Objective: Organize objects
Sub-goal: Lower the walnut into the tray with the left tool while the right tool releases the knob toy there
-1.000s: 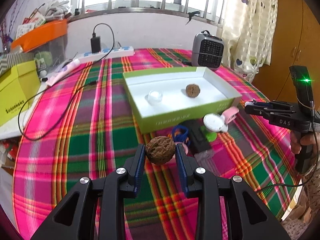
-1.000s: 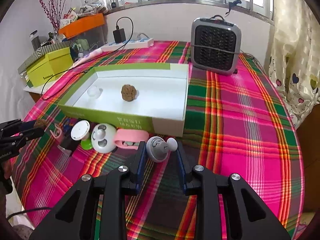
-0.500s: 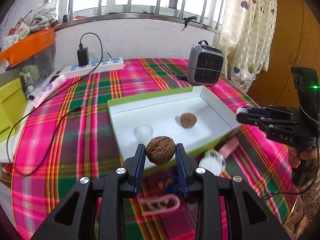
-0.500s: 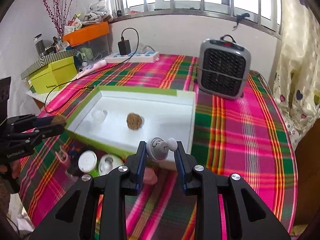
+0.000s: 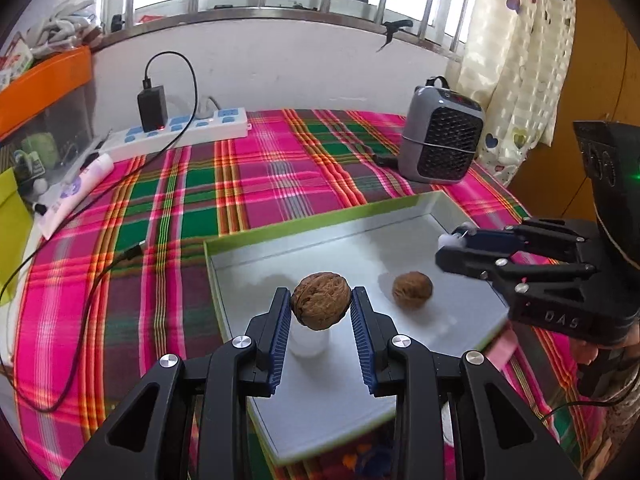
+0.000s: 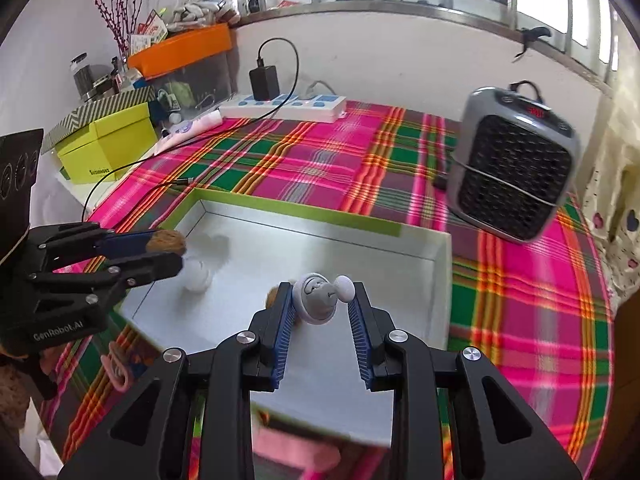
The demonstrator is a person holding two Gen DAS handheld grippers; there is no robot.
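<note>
My left gripper [image 5: 321,312] is shut on a brown walnut [image 5: 321,300] and hovers over the near left part of the green-rimmed white box [image 5: 320,220]. A second walnut [image 5: 412,290] lies on the box floor, and a small white round thing [image 5: 308,342] sits under the held one. My right gripper [image 6: 325,307] is shut on a grey round figurine with a white knob [image 6: 320,298], above the box [image 6: 304,212] near its front. Each gripper shows in the other's view: the right gripper [image 5: 464,248] at the right, the left gripper [image 6: 168,250] at the left.
A grey heater [image 6: 516,168] stands behind the box on the plaid cloth [image 5: 280,176]. A power strip [image 5: 180,132] with charger and cable lies by the wall. Yellow box [image 6: 108,140] and orange bin [image 6: 184,48] sit at the left. A pink clip [image 6: 116,364] lies before the box.
Both grippers have carried their loads forward from the small items in front of the box to above its floor. The box and heater now look closer.
</note>
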